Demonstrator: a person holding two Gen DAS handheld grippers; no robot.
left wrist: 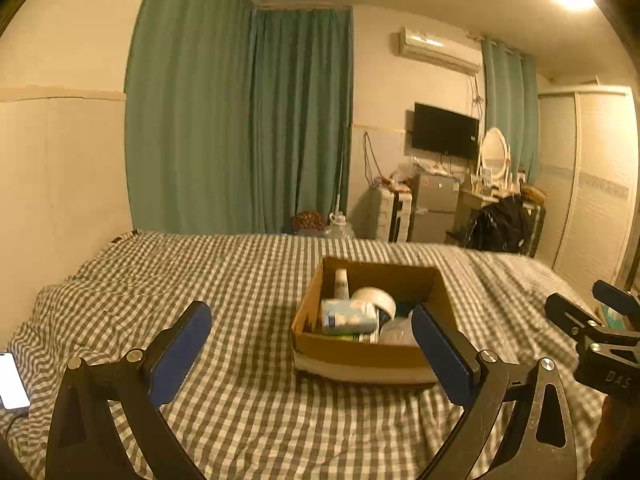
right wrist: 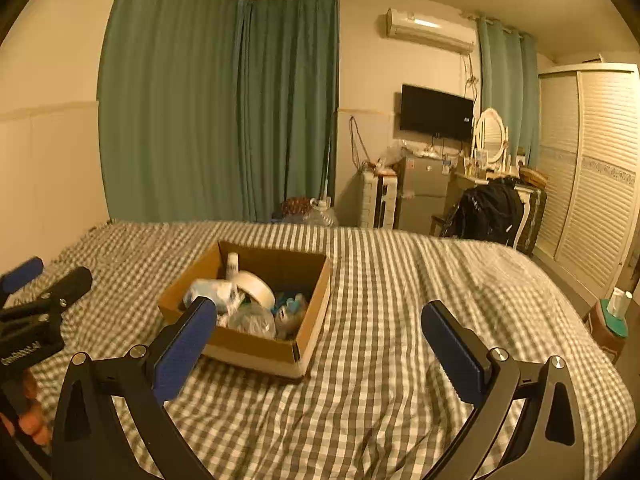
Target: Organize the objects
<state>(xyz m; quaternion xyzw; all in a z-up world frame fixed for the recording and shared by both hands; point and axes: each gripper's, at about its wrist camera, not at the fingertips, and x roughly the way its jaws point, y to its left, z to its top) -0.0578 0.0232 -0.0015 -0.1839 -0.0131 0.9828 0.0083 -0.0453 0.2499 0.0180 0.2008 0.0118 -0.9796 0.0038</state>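
Note:
An open cardboard box (left wrist: 362, 354) (right wrist: 256, 350) rests on the checked bedspread (left wrist: 248, 408) (right wrist: 380, 360). Inside it lie a roll of white tape (left wrist: 378, 298) (right wrist: 256, 286), a blue-and-white pack (left wrist: 348, 316) (right wrist: 212, 292), an upright small bottle (left wrist: 341, 283) (right wrist: 232, 266) and a crumpled plastic bag (right wrist: 252, 320). My left gripper (left wrist: 312, 340) is open, hovering above the bed just short of the box. My right gripper (right wrist: 318, 332) is open too, with the box ahead on its left. The right gripper's head (left wrist: 596, 332) shows at the left wrist view's right edge, and the left gripper's head (right wrist: 36, 304) at the right wrist view's left edge.
A lit phone (left wrist: 10, 380) lies on the bed at the far left. Past the bed stand green curtains (left wrist: 240, 120), a small fridge (right wrist: 424, 196), a dressing table with a mirror (right wrist: 490, 136) and a wardrobe (right wrist: 592, 176). A tissue holder (right wrist: 612, 320) sits beside the bed on the right.

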